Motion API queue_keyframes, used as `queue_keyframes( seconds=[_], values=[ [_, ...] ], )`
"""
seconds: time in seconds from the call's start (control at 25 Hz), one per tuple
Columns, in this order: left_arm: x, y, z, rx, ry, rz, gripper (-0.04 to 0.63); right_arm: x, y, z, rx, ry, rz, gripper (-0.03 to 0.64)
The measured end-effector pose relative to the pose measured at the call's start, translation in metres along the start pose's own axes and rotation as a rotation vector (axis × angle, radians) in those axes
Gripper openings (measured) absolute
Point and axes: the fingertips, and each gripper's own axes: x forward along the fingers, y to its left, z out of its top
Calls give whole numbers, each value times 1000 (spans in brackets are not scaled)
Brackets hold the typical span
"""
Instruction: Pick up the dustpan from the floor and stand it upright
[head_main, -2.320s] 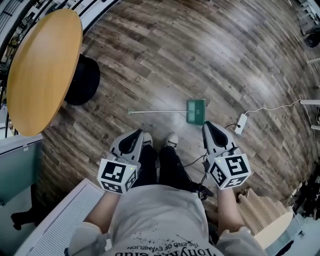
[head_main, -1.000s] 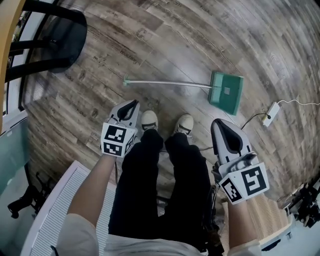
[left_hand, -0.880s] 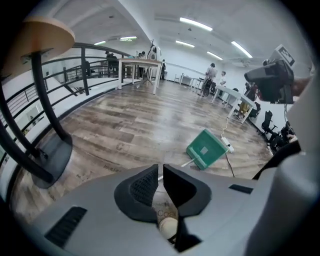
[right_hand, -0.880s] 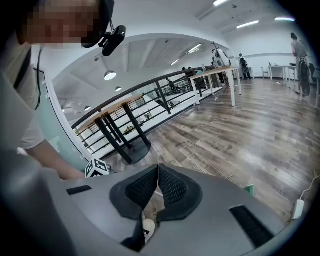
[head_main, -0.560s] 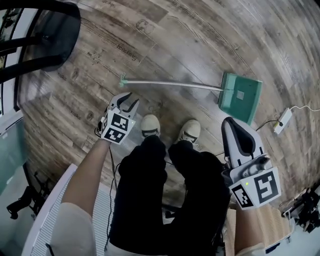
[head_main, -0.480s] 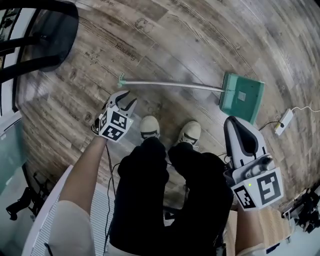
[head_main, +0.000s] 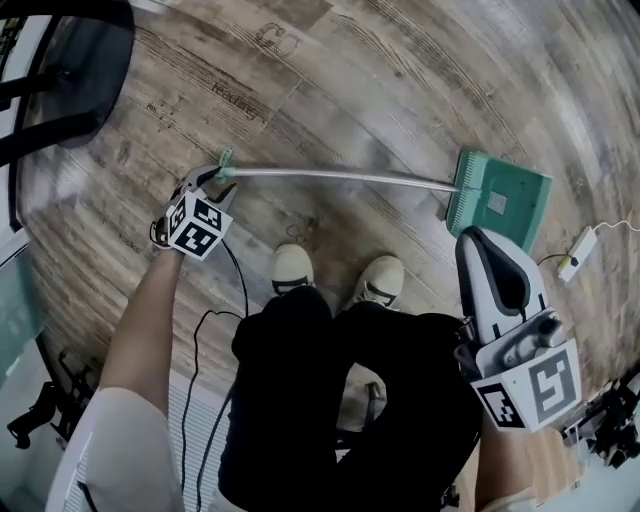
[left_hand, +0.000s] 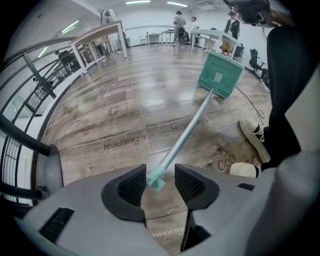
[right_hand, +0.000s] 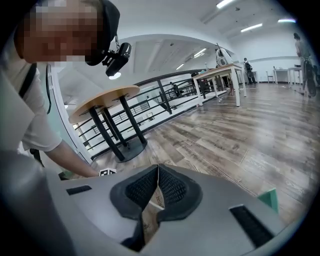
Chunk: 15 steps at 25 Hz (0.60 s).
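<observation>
Dustpan (head_main: 500, 198) on floor (head_main: 400, 80), handle tip (left_hand: 155, 179) between just-opened left claw (left_hand: 160, 170), right claw (right_hand: 158, 169) closed

The head camera looks steeply down past the person's shoes (head_main: 292, 268) onto the plank floor (head_main: 400, 90). It takes in the left gripper (head_main: 208, 180), the right gripper (head_main: 482, 240) and the whole dustpan (head_main: 505, 200) from well above. The left gripper's camera sits low near the floor and looks along the dustpan's handle (left_hand: 187, 132) towards the pan. Its jaws have just been opening, with the handle's green end between them. The right gripper's camera faces almost level across the room towards a round table (right_hand: 102, 97). The head and left gripper views share the dustpan, shoes and floor.
</observation>
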Motion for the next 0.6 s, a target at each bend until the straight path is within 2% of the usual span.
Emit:
queue_keyframes(
  seconds=[0.16, 0.24, 0.32, 0.48, 0.6],
  values=[
    [15, 11, -15, -35, 20, 14, 195, 11, -2, 0, 4, -12, 11, 26],
    [20, 11, -19, -89, 22, 4, 196, 15, -2, 0, -2, -14, 17, 26],
    [26, 12, -22, -188, 16, -19, 196, 18, -2, -1, -6, -11, 22, 26],
    [30, 20, -21, -457, -41, -51, 196, 24, -3, -3, -2, -5, 27, 27],
    [30, 23, -23, -582, -50, -49, 196, 26, -2, -3, -4, -2, 31, 27]
  ],
)
